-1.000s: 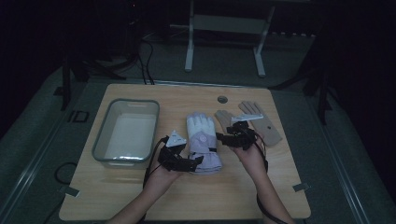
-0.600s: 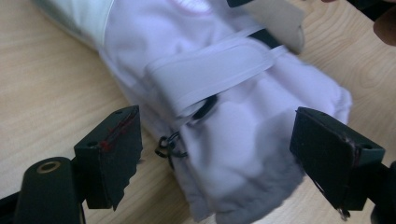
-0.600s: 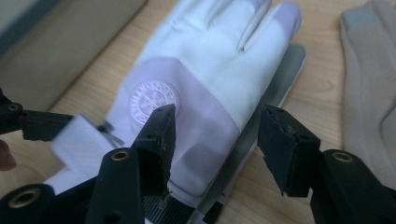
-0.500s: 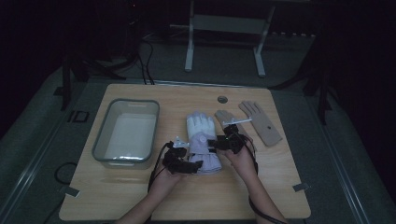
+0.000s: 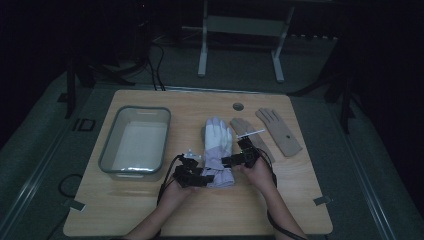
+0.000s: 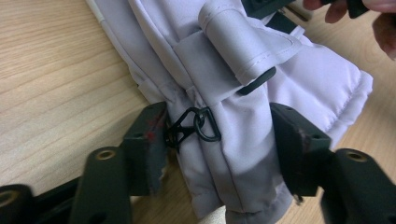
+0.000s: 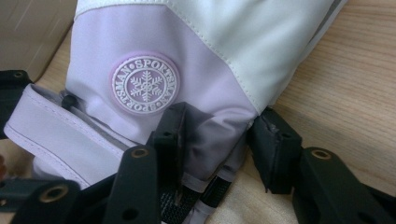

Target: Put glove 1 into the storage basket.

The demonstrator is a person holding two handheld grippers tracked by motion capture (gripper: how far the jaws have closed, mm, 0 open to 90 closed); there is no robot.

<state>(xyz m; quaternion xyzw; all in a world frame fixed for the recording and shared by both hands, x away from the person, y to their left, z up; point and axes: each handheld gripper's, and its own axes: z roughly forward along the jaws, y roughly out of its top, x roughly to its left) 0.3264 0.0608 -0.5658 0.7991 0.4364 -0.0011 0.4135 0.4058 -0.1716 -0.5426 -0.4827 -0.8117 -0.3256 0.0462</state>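
A white and lilac ski glove (image 5: pixel 218 142) lies flat in the middle of the wooden table (image 5: pixel 150 210), fingers pointing away. My left gripper (image 5: pixel 204 178) is at the cuff's left side. In the left gripper view its jaws (image 6: pixel 219 144) have just been closing and hold the gathered cuff (image 6: pixel 280 70), one pad against a small black clip (image 6: pixel 198 125). My right gripper (image 5: pixel 236 161) is at the glove's right edge. Its jaws (image 7: pixel 217 140) have also just been closing and pinch the lilac fabric (image 7: pixel 210 56) below a round snowflake badge (image 7: pixel 145 85).
A grey tub (image 5: pixel 107 155) stands left of the glove. Two flat tan gloves (image 5: pixel 278 131) (image 5: pixel 246 131) lie to its right, near a round hole (image 5: pixel 238 106) in the tabletop. A metal stand (image 5: pixel 240 30) rises behind the table.
Both hands have sunk onto the glove's cuff end, and both pairs of jaws have narrowed around the fabric. The glove itself lies where it was.
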